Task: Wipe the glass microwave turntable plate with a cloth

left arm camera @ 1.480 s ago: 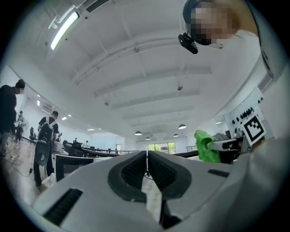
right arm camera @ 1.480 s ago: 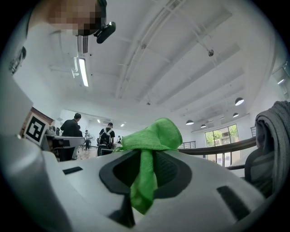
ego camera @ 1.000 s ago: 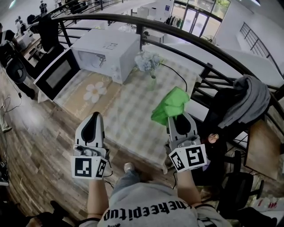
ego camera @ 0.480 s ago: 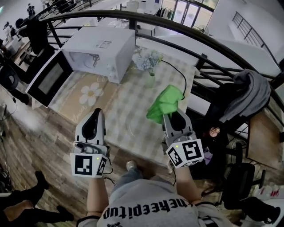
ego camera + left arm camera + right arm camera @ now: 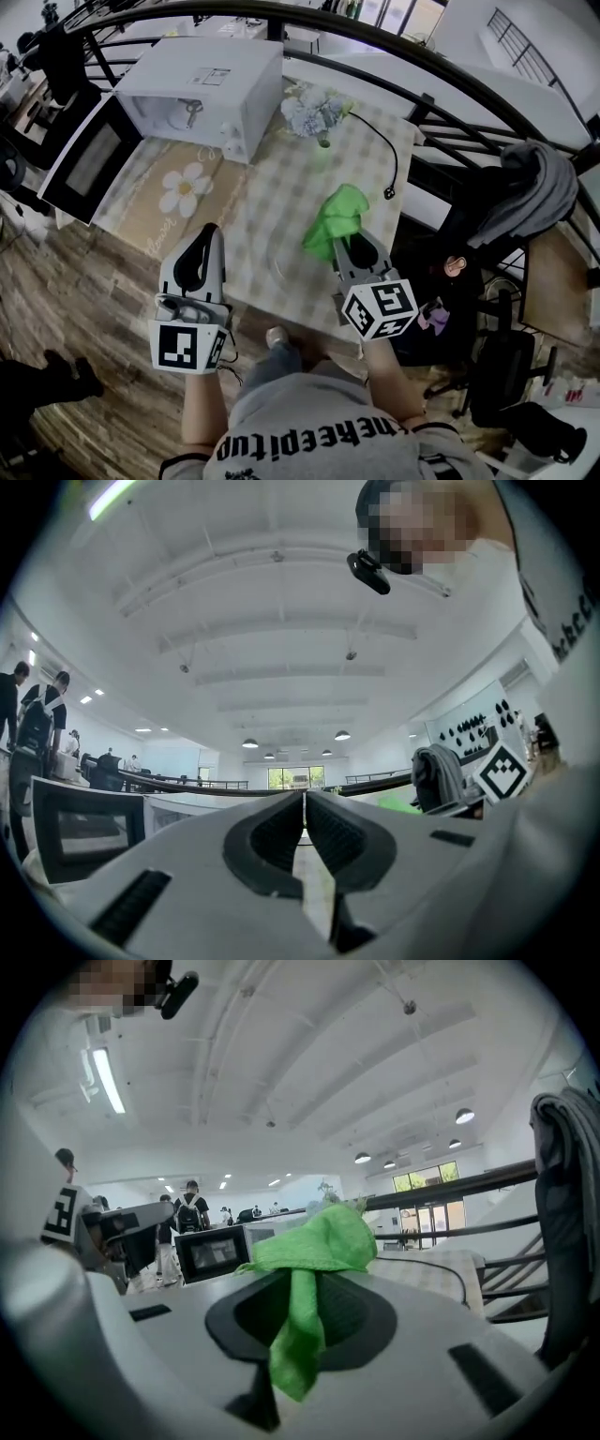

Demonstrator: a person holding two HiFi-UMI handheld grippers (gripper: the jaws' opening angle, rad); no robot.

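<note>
Here, right tongs (image 5: 345, 244) clench the green cloth (image 5: 336, 214); left tongs (image 5: 207, 231) clenched, empty.

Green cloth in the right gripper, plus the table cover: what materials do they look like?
Green cloth: soft textile, probably microfibre. It has a matte, fuzzy nap and droops in limp folds where the right gripper is shut on it.
Table cover: pale check pattern, matte, lying flat. It could be fabric or vinyl; the head view can't settle which.
</note>
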